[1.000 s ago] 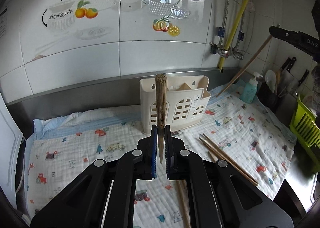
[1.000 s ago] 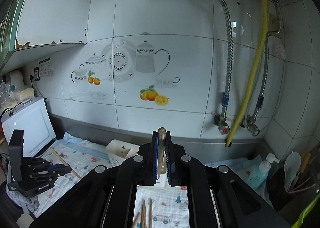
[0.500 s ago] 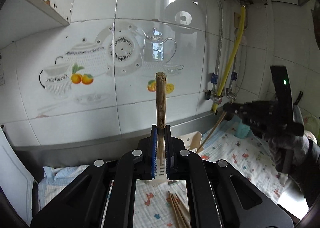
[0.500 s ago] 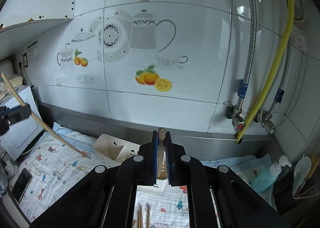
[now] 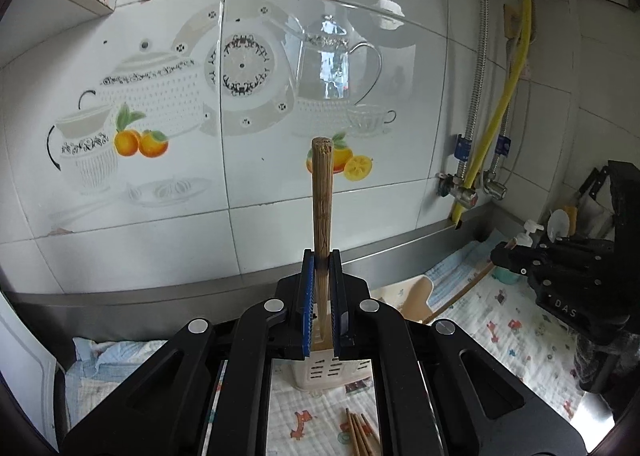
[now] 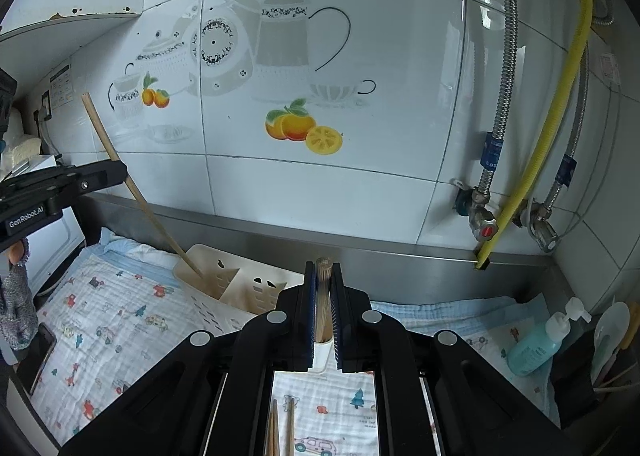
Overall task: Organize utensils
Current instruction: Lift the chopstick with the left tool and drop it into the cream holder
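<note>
Chopsticks are the task's things, and the cream utensil holder [image 5: 332,370] serves as the landmark. In the left wrist view, the left tool [image 5: 321,288] is clamped on one wooden chopstick [image 5: 322,191], its blue pads pressed to the shaft with the thick end rising forward against the tiled wall; the lower end runs down between the pads toward the holder just below, so the stick looks aimed into a compartment. Loose chopsticks [image 5: 360,432] lie on the printed cloth in front of the holder, apparently waiting their turn. To the holder's right the right tool [image 5: 516,256] carries another stick slanting down toward it. In the right wrist view, the right tool [image 6: 322,308] is closed on a second chopstick [image 6: 323,296], gripped near its thick end directly above the holder [image 6: 240,284]. Left of the holder the left tool [image 6: 104,175] holds its stick tilted, tip already inside the holder's left compartment. More chopsticks [image 6: 280,428] lie on the cloth nearer than the holder.
</note>
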### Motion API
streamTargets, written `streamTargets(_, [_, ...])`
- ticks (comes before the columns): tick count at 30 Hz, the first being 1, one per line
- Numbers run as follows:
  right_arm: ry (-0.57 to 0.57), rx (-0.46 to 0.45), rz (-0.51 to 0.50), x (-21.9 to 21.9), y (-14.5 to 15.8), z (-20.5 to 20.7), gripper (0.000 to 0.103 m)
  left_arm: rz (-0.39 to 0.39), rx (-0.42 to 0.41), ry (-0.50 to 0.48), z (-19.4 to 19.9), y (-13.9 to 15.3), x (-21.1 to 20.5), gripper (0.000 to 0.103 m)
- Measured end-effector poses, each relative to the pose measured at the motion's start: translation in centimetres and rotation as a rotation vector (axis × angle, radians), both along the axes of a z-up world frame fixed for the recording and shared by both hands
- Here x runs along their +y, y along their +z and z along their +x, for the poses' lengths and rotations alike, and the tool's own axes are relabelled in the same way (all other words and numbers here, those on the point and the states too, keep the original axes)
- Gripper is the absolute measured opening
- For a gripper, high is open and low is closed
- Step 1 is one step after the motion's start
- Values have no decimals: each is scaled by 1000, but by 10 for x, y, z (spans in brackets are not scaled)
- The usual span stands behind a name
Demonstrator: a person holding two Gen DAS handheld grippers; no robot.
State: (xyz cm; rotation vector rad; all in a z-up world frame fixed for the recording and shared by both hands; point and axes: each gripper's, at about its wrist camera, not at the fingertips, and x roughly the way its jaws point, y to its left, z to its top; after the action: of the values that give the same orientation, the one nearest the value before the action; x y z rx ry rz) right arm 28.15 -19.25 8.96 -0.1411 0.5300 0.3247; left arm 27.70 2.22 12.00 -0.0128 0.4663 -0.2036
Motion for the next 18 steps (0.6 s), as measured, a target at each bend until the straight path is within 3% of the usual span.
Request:
streamTargets(6, [1,-15,0,0,2,-4,8,-20,51,-4,12,-17,1,6])
streamTargets(18, [-12,-74,23,-13,10,-35,28,-36,48,3,4,-17,4,10])
